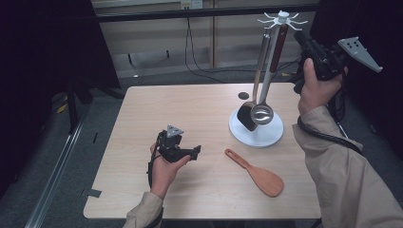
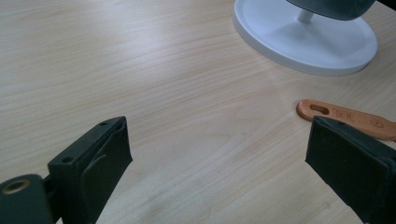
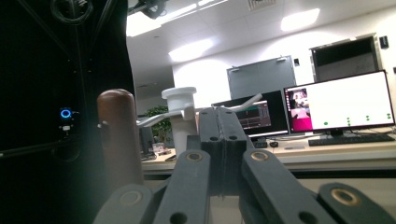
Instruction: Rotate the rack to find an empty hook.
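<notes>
We hold right claw [image 1: 304,39] pressed together beside rack [image 1: 281,19] | left claw [image 2: 217,158] spread over bench [image 1: 190,109] | spatula [image 1: 256,174] near.

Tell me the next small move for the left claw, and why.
Probably ease the left claw forward and right to straddle the orange spatula's handle. Its jaws stand open and empty just short of that handle, the spatula lies flat on the table, and the right claw is shut up by the rack's hooks.

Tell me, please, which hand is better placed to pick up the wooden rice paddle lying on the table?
Left. The left gripper hovers low with jaws open, just beside the wooden rice paddle. The right gripper is shut and raised by the top of the utensil stand.
</notes>
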{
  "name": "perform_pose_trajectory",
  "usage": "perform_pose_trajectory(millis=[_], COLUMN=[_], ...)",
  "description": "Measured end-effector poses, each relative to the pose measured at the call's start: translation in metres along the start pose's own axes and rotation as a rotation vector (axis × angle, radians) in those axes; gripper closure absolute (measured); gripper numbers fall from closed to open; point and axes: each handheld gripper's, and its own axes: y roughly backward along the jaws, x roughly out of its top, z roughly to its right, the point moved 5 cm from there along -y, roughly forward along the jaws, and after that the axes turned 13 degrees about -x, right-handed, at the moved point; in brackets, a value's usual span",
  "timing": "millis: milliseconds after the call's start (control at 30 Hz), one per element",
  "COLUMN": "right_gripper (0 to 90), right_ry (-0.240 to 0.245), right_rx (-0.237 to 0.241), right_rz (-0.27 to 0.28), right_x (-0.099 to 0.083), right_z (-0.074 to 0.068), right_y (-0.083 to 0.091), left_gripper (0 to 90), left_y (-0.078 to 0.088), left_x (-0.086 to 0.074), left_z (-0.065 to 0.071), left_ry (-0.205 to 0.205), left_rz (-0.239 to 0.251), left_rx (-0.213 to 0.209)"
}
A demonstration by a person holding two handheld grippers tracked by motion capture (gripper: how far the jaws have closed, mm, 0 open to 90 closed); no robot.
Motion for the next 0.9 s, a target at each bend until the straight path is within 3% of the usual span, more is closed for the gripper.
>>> perform_pose_trajectory(millis=[433,900], right_gripper=[90.0,90.0], right_ry=[0.028,0.022], right_rx=[0.045,0.068], right_rz=[-0.002,-0.012], right_x=[0.001,-0.003], right_z=[-0.014,-0.025], right_y=[0.004,0.004], left_gripper=[6.3,6.3], left_y=[0.000,0.000], left_x=[0.001,0.002], left_z=[0.001,0.002], left_ry=[-0.003,-0.002], left_rz=[0.004,0.008], left_rx=[0.005,0.007])
